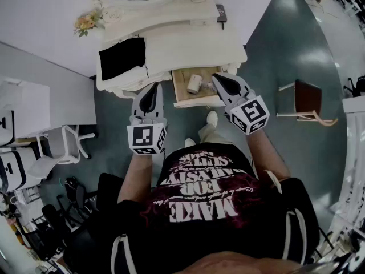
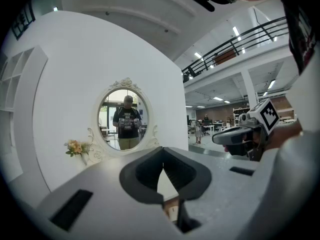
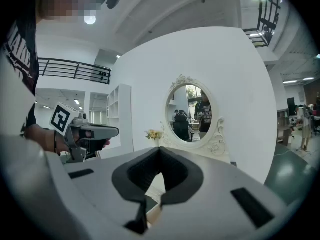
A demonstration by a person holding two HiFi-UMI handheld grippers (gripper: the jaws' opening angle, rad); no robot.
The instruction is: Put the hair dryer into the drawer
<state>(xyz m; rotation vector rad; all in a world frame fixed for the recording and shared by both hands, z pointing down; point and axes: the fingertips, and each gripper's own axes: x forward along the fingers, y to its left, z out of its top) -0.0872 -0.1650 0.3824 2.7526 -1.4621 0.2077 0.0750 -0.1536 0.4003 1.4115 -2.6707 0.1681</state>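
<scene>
- Looking down from the head camera, I see the pale, stubby, cylinder-shaped hair dryer (image 1: 194,84) lying inside the open drawer (image 1: 181,93) with the light wooden bottom, near the drawer's middle.
- The drawer stands pulled out from the front edge of the white dressing table (image 1: 188,47), toward the person's legs.
- My left gripper (image 1: 151,88) hangs in front of the table's front edge, just left of the drawer's left side. In the left gripper view its jaws are clenched tip to tip, with nothing between them (image 2: 163,157).
- My right gripper (image 1: 216,79) sits over the drawer's right edge, close beside the hair dryer. I cannot tell whether they touch.
- In the right gripper view its dark jaws are likewise pressed together and hold nothing (image 3: 160,156).
- Both grippers point at the table, roughly level, and each shows in the other's view.
- A black rectangular cloth (image 1: 121,57) lies on the tabletop at its left edge.
- A small bunch of yellow and peach flowers (image 1: 85,22) stands at the back left corner, beside the oval mirror in a carved white frame (image 2: 125,118).
- A small dark flat device (image 1: 221,13) lies at the back right corner.
- On the floor, well to the right of the table, stands a chair with a dark brown seat (image 1: 308,99).
</scene>
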